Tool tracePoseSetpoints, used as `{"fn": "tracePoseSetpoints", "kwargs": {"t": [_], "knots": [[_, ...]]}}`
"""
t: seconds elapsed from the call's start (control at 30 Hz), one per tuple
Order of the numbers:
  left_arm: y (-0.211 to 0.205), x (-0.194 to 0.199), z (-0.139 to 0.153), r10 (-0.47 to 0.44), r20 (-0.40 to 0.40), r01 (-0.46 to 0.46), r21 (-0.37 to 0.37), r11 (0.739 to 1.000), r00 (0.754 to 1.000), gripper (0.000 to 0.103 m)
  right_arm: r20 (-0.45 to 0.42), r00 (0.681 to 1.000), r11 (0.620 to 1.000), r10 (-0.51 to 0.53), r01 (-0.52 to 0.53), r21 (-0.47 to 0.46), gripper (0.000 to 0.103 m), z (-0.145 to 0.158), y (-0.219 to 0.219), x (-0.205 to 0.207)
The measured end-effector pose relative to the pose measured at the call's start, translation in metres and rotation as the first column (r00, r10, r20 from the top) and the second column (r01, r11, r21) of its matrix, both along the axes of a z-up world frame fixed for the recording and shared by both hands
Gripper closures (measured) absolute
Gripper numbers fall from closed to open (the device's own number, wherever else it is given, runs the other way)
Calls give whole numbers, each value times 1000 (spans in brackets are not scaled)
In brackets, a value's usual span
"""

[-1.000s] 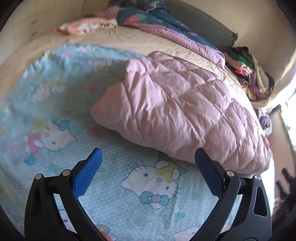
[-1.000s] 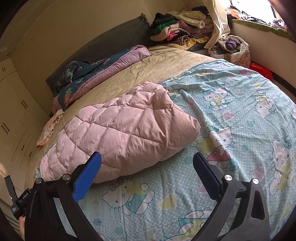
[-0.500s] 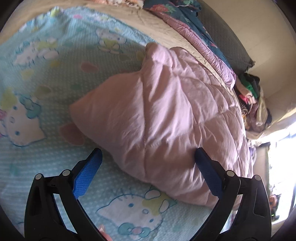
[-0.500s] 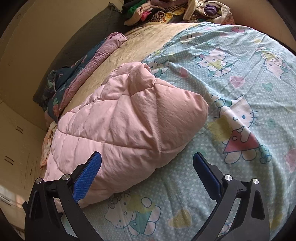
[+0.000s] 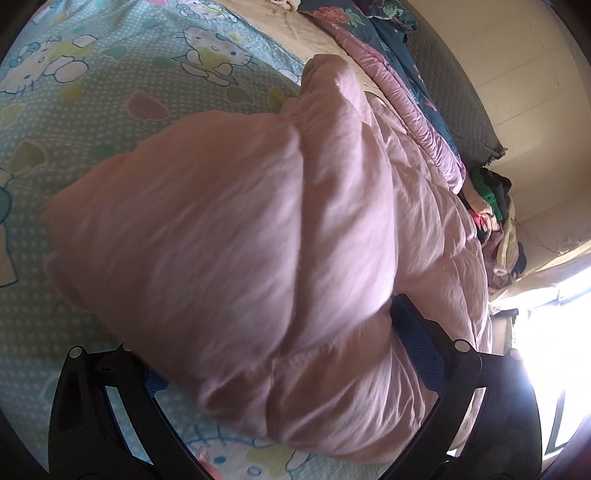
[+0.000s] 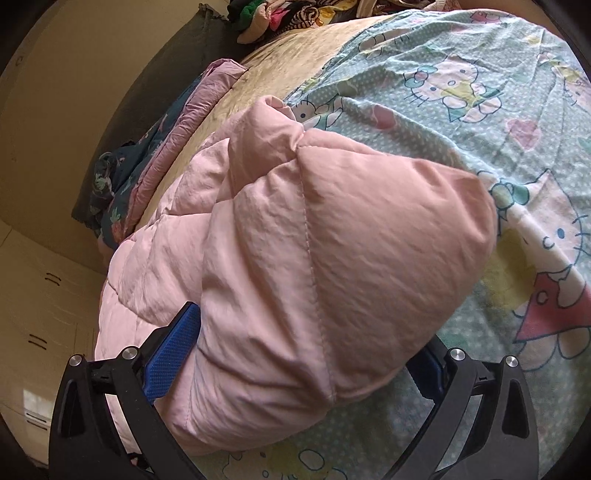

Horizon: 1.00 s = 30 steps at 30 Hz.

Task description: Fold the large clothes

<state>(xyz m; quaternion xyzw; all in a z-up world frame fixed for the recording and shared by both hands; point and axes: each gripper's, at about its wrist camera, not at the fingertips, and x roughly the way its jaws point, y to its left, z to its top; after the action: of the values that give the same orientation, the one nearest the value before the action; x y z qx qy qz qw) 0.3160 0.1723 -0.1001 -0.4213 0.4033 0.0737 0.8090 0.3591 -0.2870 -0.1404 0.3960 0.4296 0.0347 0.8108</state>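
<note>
A puffy pink quilted garment (image 5: 258, 229) lies folded on the cartoon-cat bed sheet (image 5: 92, 92). My left gripper (image 5: 286, 365) is open and pushed up against one end of it. The bulk fills the gap between the blue pads, and the left pad is mostly hidden under the fabric. In the right wrist view the same pink garment (image 6: 332, 240) bulges between the wide-apart fingers of my right gripper (image 6: 301, 360), which is also open. Its left blue pad (image 6: 173, 350) presses against the side of the fabric. The sheet (image 6: 480, 74) spreads out to the right.
A blue floral quilt with a pink lining (image 5: 369, 22) lies along the dark headboard cushion (image 5: 454, 92). A heap of mixed clothes (image 5: 495, 206) sits at the bed's far corner near a bright window (image 5: 554, 332). Cream wardrobe doors (image 6: 37, 314) stand on the left.
Both grippers have moved in and down onto the pink garment; it now sits between each pair of fingers instead of lying ahead of them. The jaws stay wide.
</note>
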Motion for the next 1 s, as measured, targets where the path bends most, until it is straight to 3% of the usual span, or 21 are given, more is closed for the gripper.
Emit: {"fn": "tracePoseSetpoints", "kwargs": {"t": [0.37,0.43,0.53,0.63,0.73,1.0], "knots": [[-4,15,1,-17,16,16,53,998,1000,11,25,999,999,41,-41,-14,5,-1,4,14],[-7,21,5,-27,23,26,68,997,999,19,41,997,997,68,-67,-29,10,2,6,16],[-12,22,13,-48,36,44,111,993,998,31,67,992,992,107,-102,-70,24,11,13,16],[-18,23,24,-65,49,57,160,985,997,52,98,985,983,144,-131,-128,40,24,21,14],[-25,24,36,-85,64,69,213,975,994,63,118,975,970,187,-164,-177,53,35,27,13],[-35,8,64,-133,97,99,295,950,986,72,169,950,936,262,-207,-284,66,67,36,-5]]}}
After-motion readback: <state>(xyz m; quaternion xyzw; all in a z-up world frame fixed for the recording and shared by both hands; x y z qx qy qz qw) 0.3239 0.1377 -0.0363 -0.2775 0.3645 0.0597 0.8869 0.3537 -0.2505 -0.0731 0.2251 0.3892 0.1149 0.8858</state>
